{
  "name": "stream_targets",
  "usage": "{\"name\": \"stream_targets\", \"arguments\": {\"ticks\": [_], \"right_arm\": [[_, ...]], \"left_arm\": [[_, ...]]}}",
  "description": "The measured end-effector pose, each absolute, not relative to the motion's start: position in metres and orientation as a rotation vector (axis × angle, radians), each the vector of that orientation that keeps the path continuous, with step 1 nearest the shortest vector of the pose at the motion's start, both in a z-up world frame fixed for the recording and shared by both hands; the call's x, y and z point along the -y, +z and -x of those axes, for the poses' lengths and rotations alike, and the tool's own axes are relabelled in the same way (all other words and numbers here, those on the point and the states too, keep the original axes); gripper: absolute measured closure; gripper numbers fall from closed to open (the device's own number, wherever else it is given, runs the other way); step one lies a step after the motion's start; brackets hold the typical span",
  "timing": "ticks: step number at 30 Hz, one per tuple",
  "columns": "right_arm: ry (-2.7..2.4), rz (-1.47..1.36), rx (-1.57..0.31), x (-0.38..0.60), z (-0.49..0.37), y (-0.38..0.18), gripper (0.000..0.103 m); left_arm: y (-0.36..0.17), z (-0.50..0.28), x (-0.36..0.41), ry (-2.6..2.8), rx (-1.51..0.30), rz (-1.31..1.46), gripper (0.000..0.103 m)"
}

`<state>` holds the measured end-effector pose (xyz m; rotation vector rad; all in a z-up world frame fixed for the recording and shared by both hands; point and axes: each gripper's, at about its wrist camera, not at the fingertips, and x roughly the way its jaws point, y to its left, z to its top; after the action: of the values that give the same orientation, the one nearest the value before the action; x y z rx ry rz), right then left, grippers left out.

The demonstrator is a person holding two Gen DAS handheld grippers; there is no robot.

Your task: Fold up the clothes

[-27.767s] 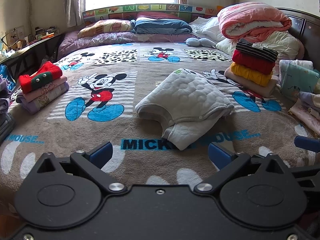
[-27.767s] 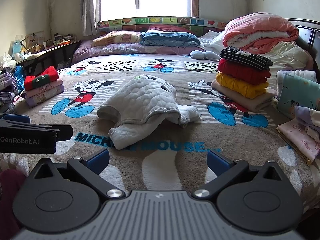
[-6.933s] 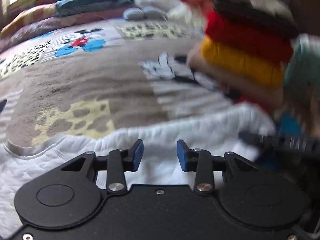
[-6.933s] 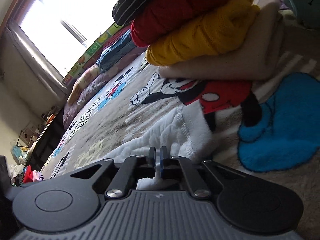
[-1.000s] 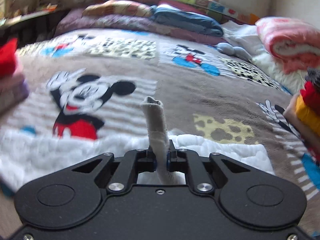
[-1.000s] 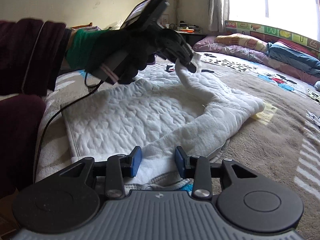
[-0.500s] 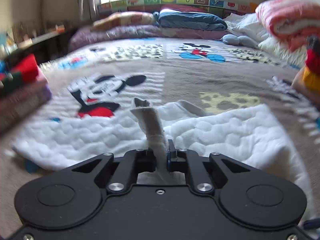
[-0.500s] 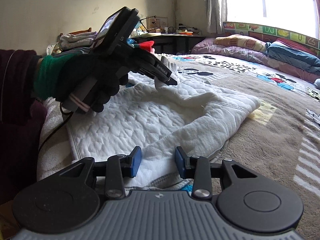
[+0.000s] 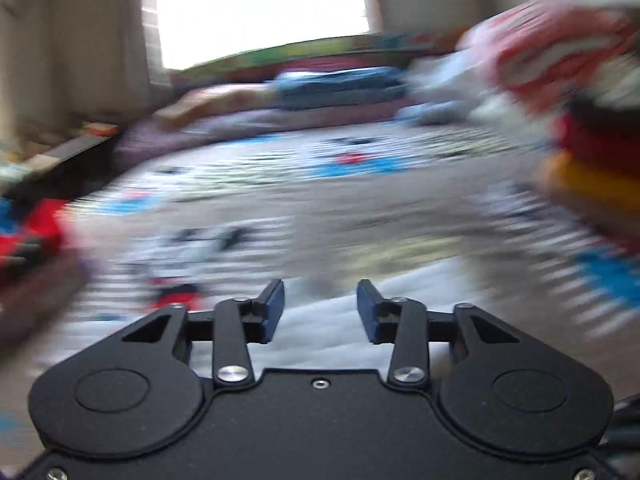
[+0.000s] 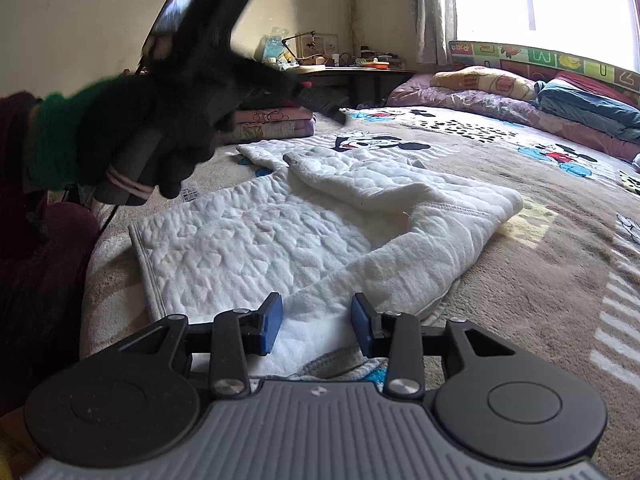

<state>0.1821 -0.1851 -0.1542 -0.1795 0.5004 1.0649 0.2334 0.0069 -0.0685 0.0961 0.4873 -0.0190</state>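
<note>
A white quilted garment (image 10: 304, 232) lies spread on the Mickey Mouse bedspread (image 10: 540, 280), one sleeve (image 10: 352, 184) folded across its body. My right gripper (image 10: 316, 324) is open and empty, low over the garment's near edge. My left gripper (image 9: 320, 308) is open and empty above the garment (image 9: 332, 328); its view is heavily blurred. In the right wrist view the left gripper (image 10: 320, 100) is held up in a gloved hand, above and left of the garment.
A stack of folded clothes (image 10: 272, 124) sits at the bed's left edge, with a cluttered desk (image 10: 344, 64) behind. Pillows and bedding (image 10: 520, 84) line the far end. A blurred red and yellow pile (image 9: 592, 164) stands at the right.
My left gripper has opened and let go of the sleeve, which now lies folded across the garment. The left gripper has lifted and is moving fast. The right gripper has stayed put.
</note>
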Motion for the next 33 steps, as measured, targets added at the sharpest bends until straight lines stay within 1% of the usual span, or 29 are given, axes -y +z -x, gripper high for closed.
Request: {"name": "stream_targets", "arguments": {"ticks": [2,5,7,9,14,18,20,24,27,29,30,33], "right_arm": [[1.066,0.179,-0.501,0.185,-0.182,-0.154,0.063],[1.069,0.174,-0.505,0.186,-0.183,-0.155,0.063],[1.071,0.170,-0.508,0.186,-0.183,-0.155,0.063],[1.072,0.170,-0.507,0.186,-0.183,-0.155,0.063],[1.081,0.164,-0.508,0.186,-0.184,-0.156,0.062],[1.083,0.172,-0.508,0.183,-0.184,-0.156,0.061],[1.080,0.180,-0.504,0.182,-0.183,-0.156,0.061],[1.074,0.194,-0.504,0.179,-0.183,-0.156,0.061],[1.076,0.202,-0.512,0.176,-0.183,-0.156,0.060],[1.079,0.213,-0.515,0.174,-0.183,-0.156,0.060],[1.082,0.214,-0.518,0.173,-0.184,-0.156,0.060],[1.091,0.220,-0.524,0.171,-0.185,-0.155,0.060]], "left_arm": [[-0.081,-0.246,0.011,-0.100,-0.518,-0.131,0.086],[-0.127,-0.273,0.033,-0.139,-0.661,-0.270,0.090],[-0.141,-0.274,0.037,-0.149,-0.641,-0.330,0.090],[-0.133,-0.274,0.036,-0.159,-0.647,-0.330,0.092],[-0.106,-0.283,0.032,-0.209,-0.627,-0.238,0.092],[-0.112,-0.320,0.042,-0.237,-0.687,-0.218,0.092],[-0.130,-0.339,0.044,-0.246,-0.761,-0.211,0.093],[-0.122,-0.348,0.038,-0.256,-0.782,-0.151,0.093],[-0.129,-0.351,0.034,-0.259,-0.799,-0.124,0.093],[-0.134,-0.349,0.040,-0.268,-0.784,-0.194,0.093],[-0.125,-0.348,0.039,-0.261,-0.785,-0.176,0.092],[-0.092,-0.320,0.028,-0.284,-0.679,-0.094,0.092]]}}
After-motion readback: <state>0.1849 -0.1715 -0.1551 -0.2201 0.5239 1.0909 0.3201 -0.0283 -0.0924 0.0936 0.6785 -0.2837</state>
